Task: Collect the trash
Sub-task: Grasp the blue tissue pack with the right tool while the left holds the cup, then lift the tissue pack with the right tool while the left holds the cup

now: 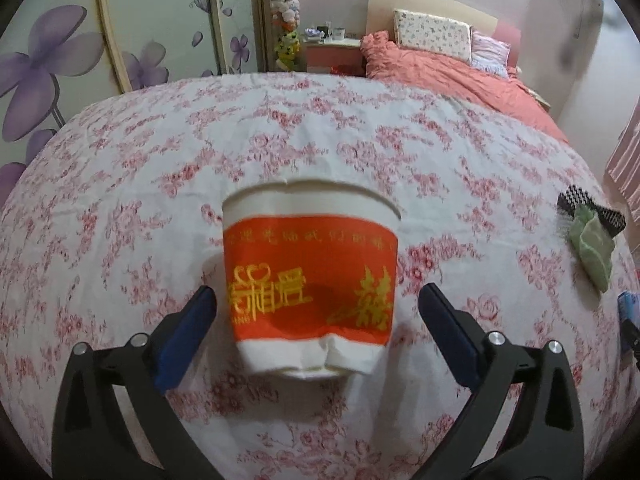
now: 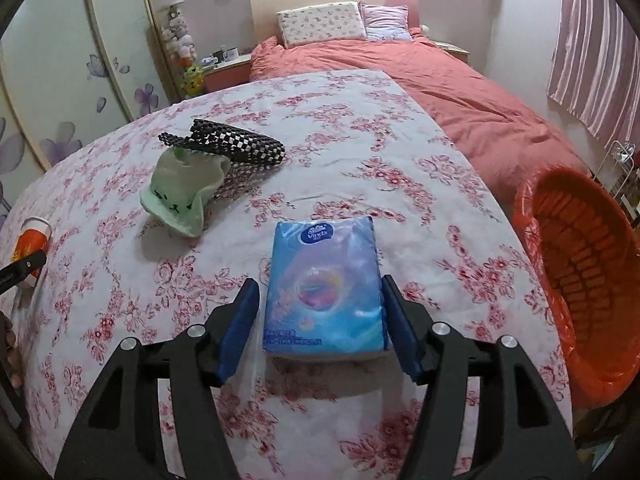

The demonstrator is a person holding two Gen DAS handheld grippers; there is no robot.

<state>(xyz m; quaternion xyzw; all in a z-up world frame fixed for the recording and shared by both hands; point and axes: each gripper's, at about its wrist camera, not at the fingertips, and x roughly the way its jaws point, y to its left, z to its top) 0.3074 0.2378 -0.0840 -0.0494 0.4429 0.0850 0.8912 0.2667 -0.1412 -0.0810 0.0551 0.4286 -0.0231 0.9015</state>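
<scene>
**Standing cup on the left, tissue pack on the right**

Looking along the left gripper (image 1: 317,308), its blue pads are spread wide with a paper cup (image 1: 310,280) between them, and a gap shows on each side, so the cup is released. The cup stands on the flowered tablecloth (image 1: 360,136), its base crumpled. Its red band carries yellow Chinese characters, too blurred to read with certainty. Far right on the cloth lie a green cloth (image 1: 592,244) and a black-and-white checked piece (image 1: 580,200).

From the right wrist, the right gripper (image 2: 320,316) straddles a blue tissue pack (image 2: 324,284) lying flat on the cloth. The right pad seems to meet the pack's edge; the left stands just clear, so I cannot tell whether it grips. The pack's round logo reads "Vinda". An orange-lined bin (image 2: 576,264) sits off the table's right edge. The cup appears far left.
</scene>
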